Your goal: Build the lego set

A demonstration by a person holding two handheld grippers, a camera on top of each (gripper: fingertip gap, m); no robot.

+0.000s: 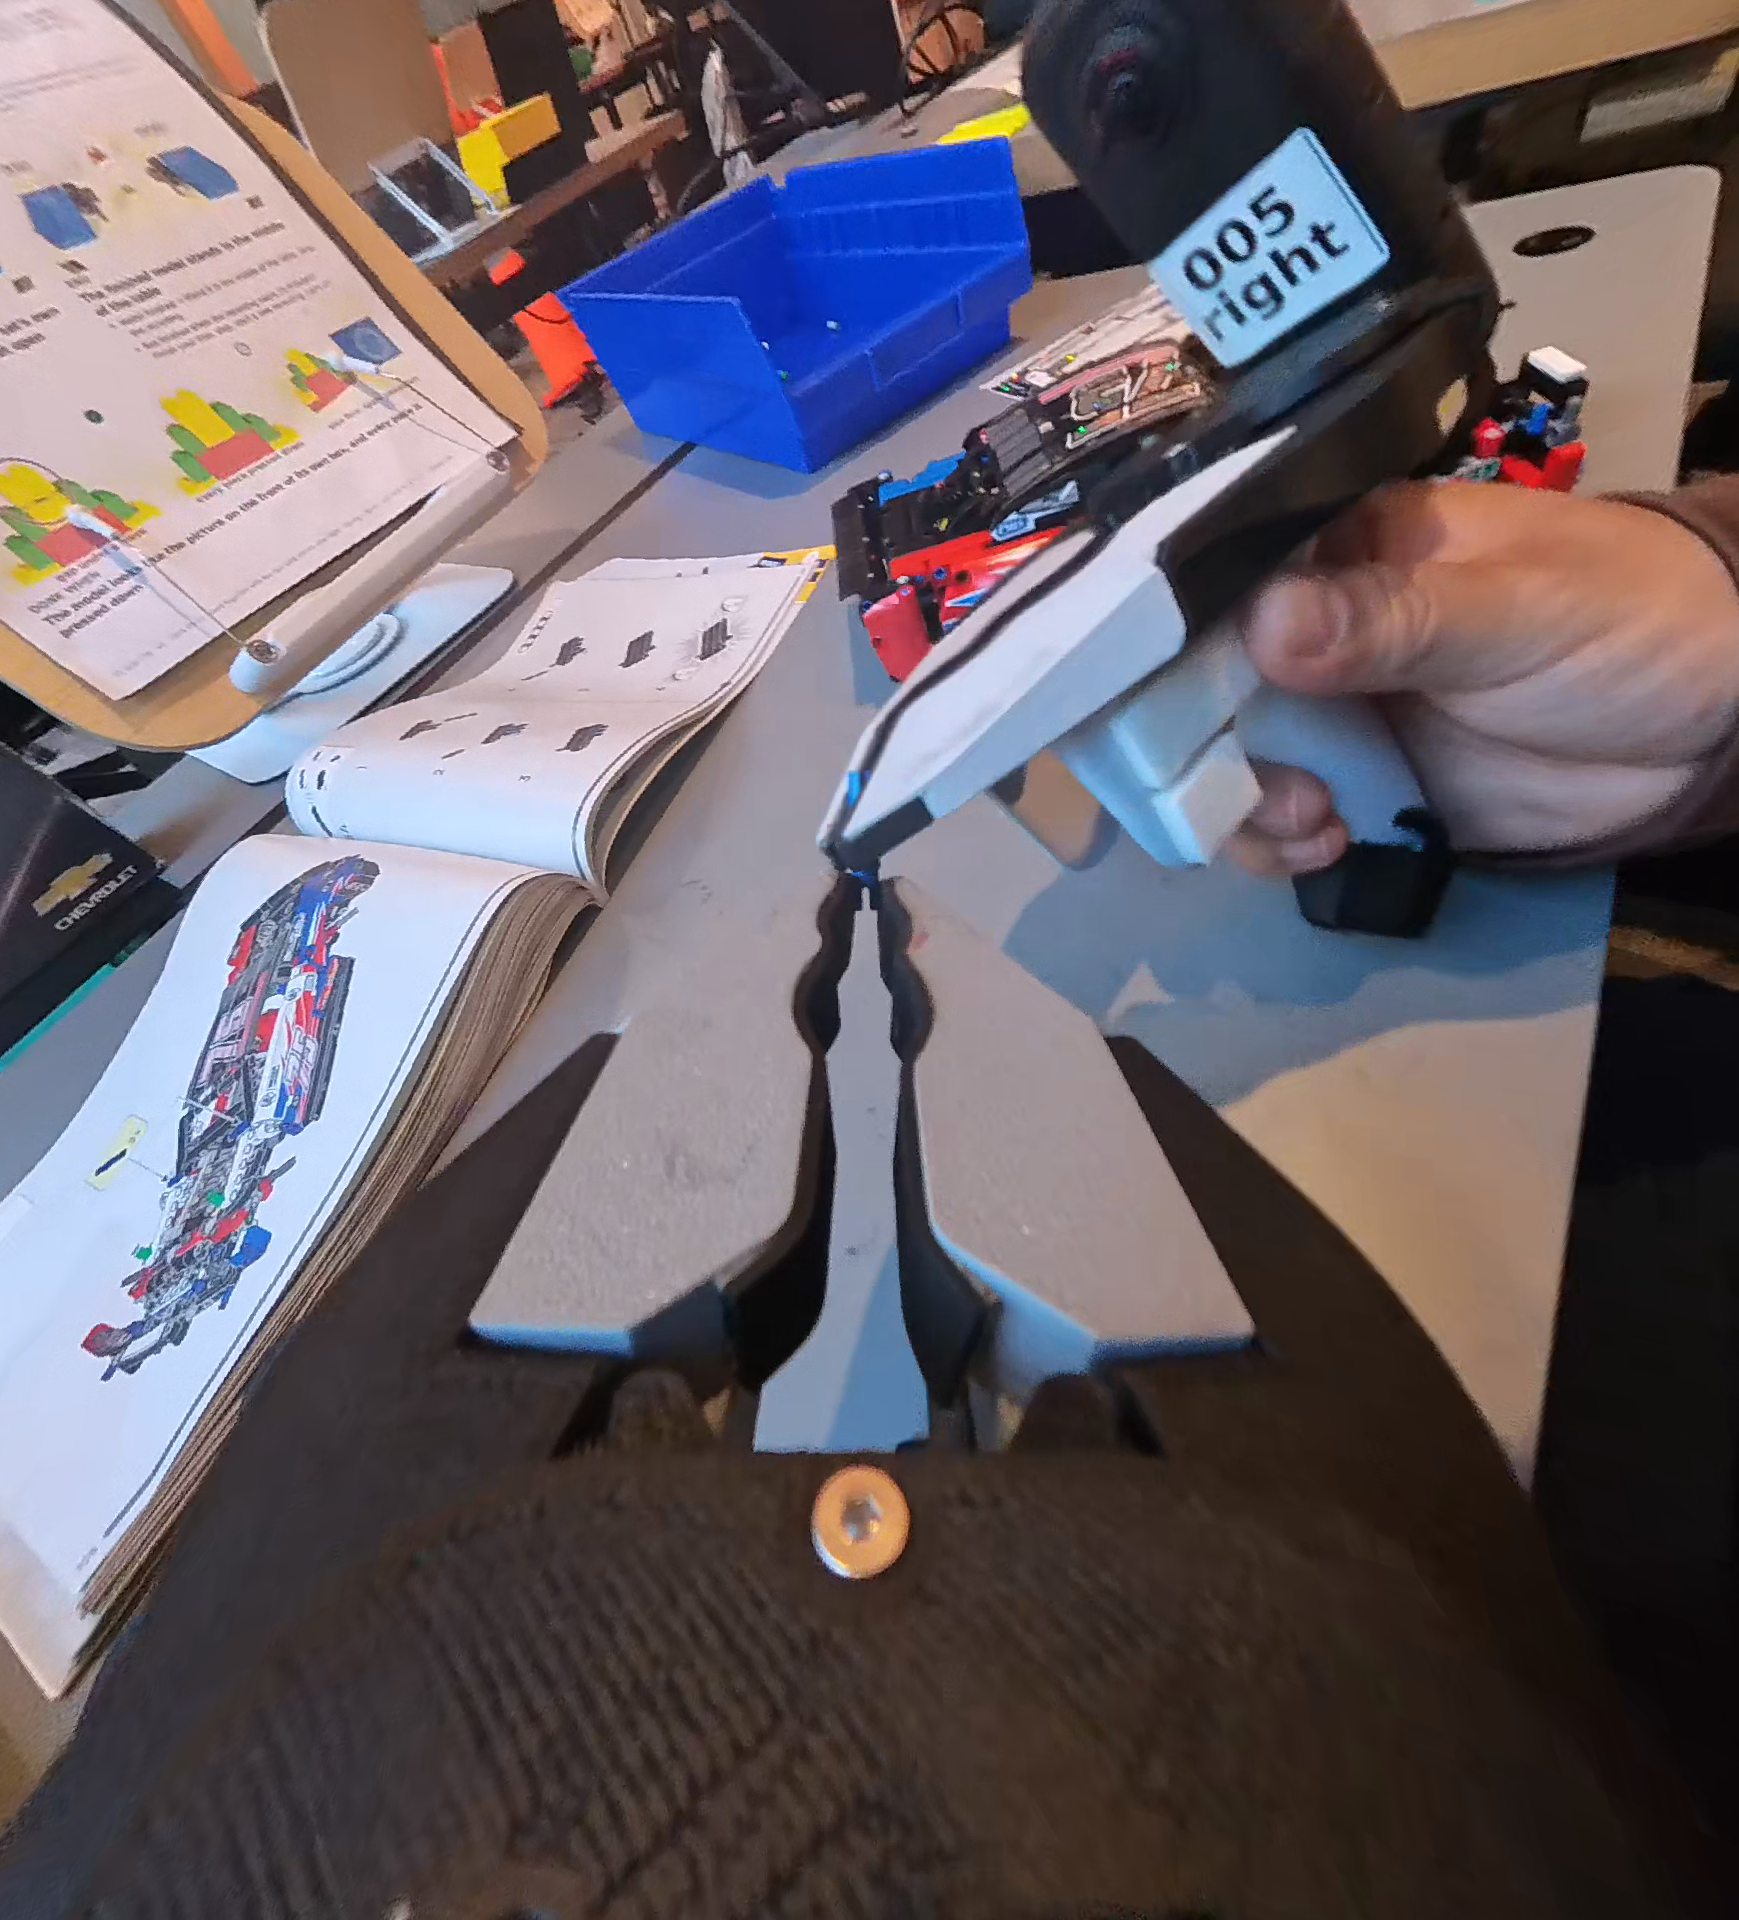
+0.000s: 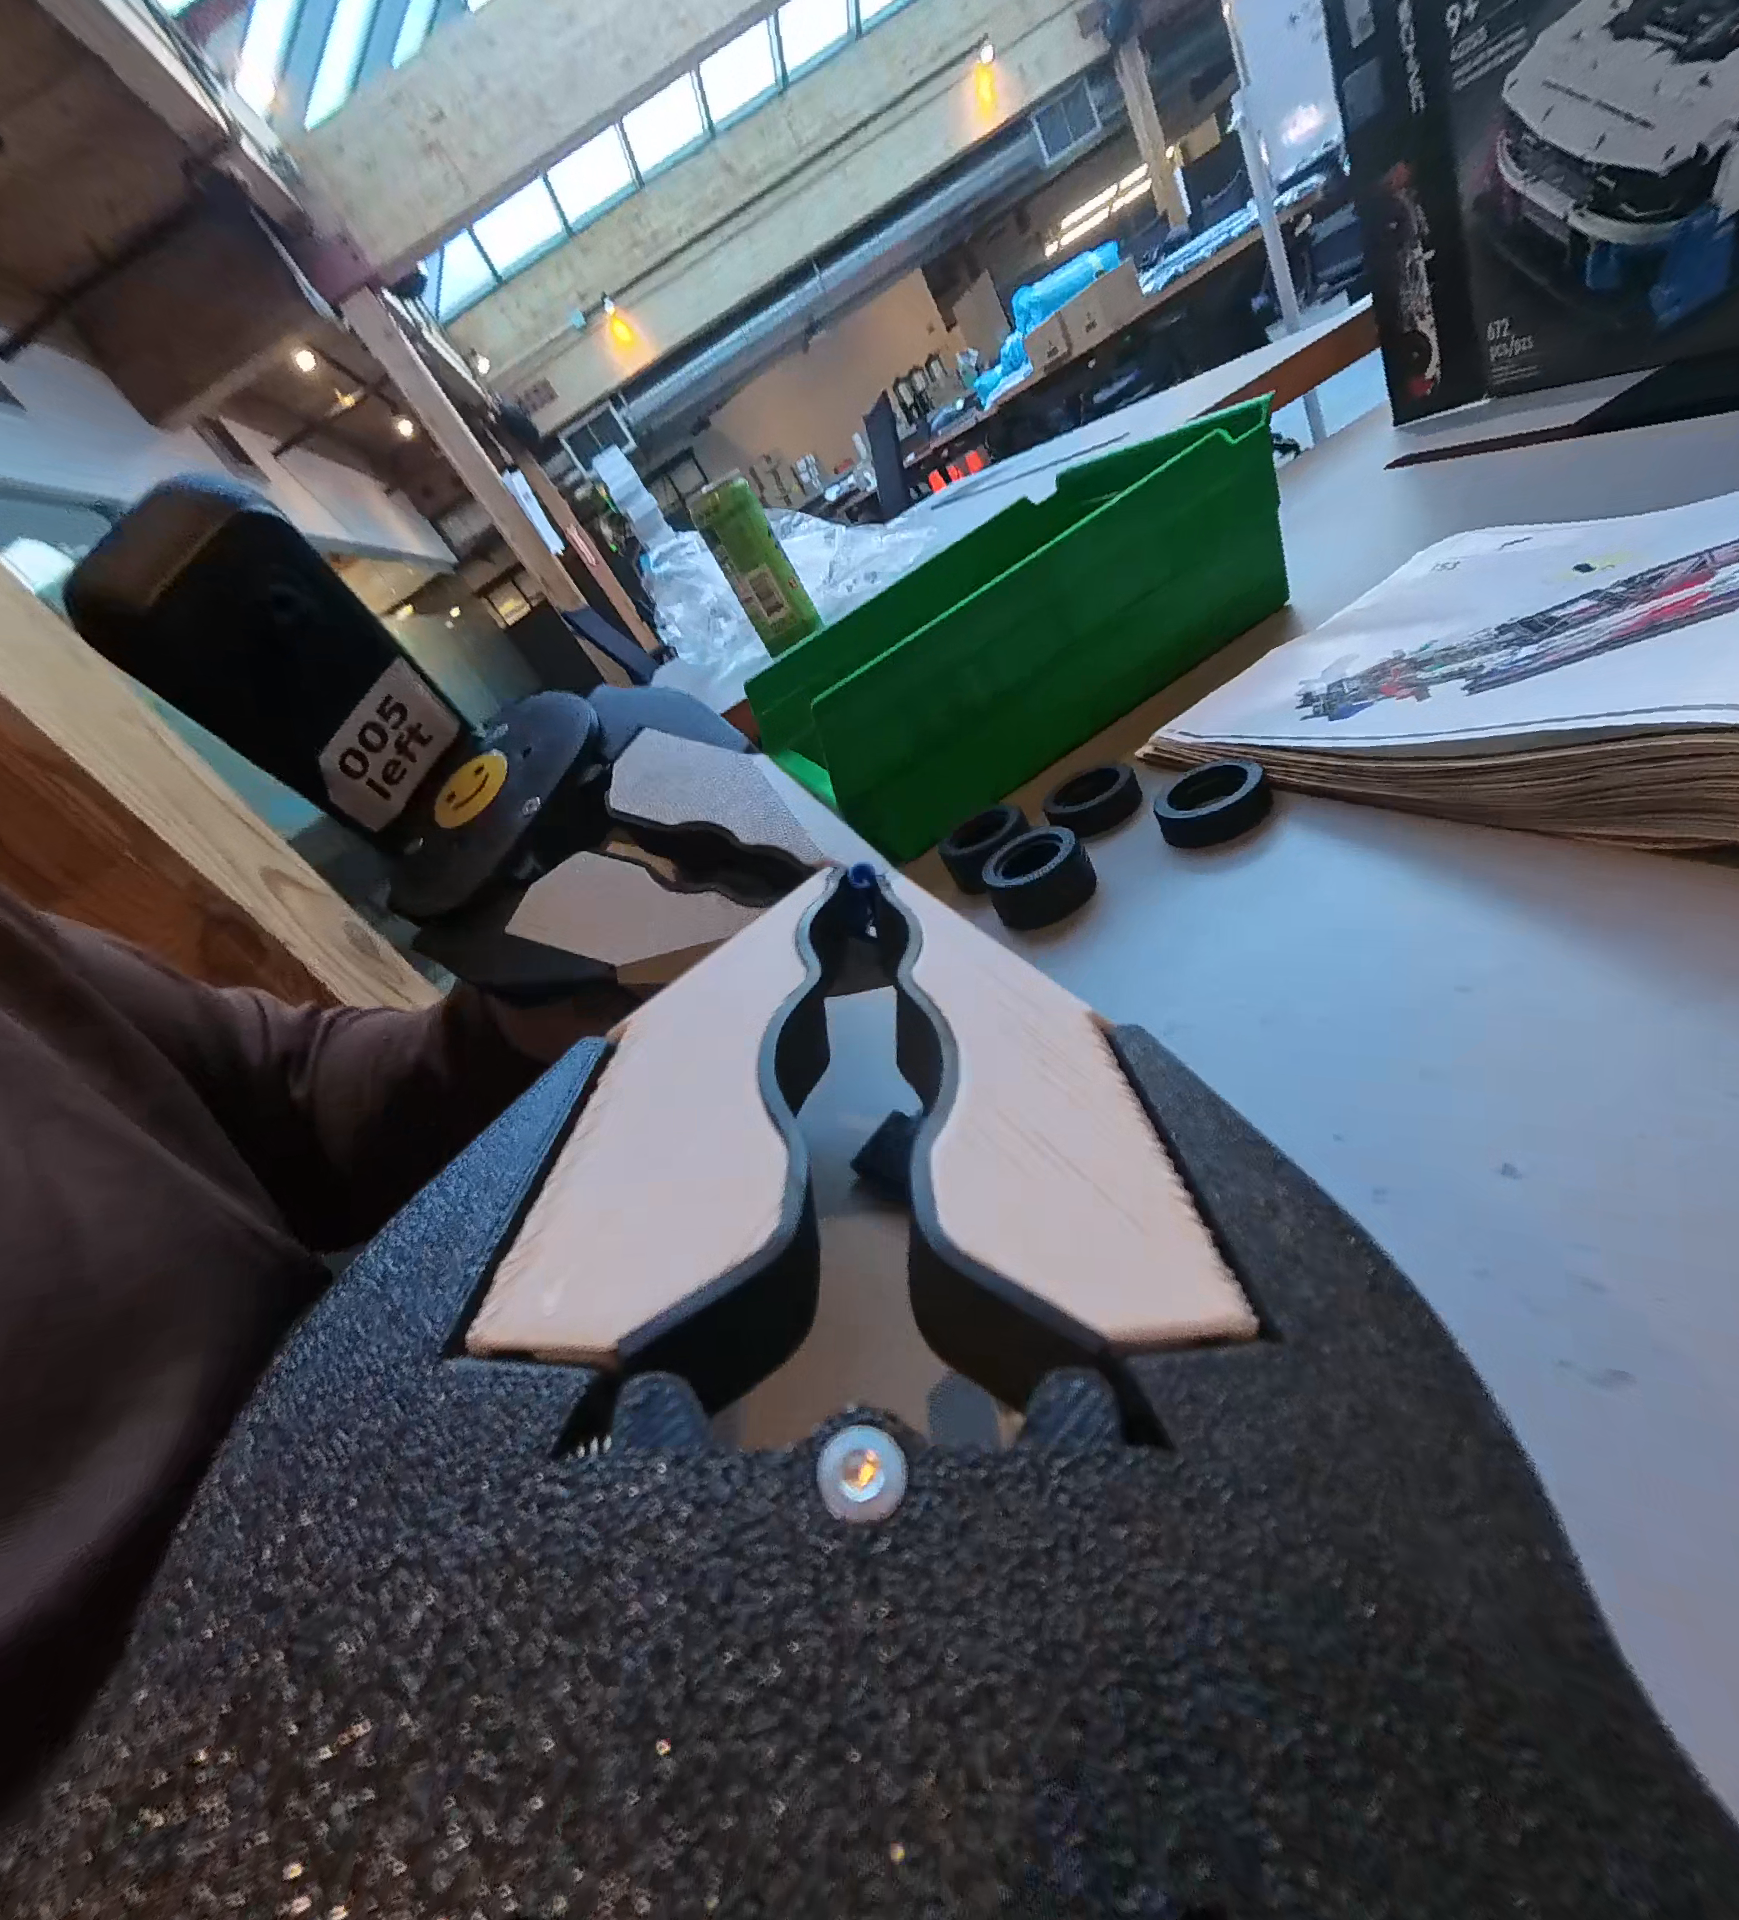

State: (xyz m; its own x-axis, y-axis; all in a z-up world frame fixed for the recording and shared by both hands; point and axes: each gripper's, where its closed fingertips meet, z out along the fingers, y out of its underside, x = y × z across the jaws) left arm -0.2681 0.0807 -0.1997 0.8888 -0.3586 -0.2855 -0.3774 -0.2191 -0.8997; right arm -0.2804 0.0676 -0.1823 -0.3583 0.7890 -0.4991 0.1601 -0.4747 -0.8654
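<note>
Left claw (image 1: 866, 902): jaws narrow, tips nearly together, a small blue pin (image 1: 863, 883) between them; whether they grip it cannot be told. Right claw (image 2: 857, 891): jaws pinched onto the same blue pin at the tips. The two claws meet tip to tip above the grey table (image 1: 1312, 1091). The pin's long axis is too small to read.

Right claw enters the left wrist view from upper right, angled down-left; a hand (image 1: 1530, 675) wraps its white pistol grip, brown sleeve behind.

Outward: open instruction book (image 1: 252, 1174) left of the claws, showing a car drawing. Partly built red, black and blue car model (image 1: 958, 540) lies beyond, near a blue bin (image 1: 803, 312). In the right wrist view, four black tyres (image 2: 1041, 873) sit on the table before a green bin (image 2: 1041, 665).
</note>
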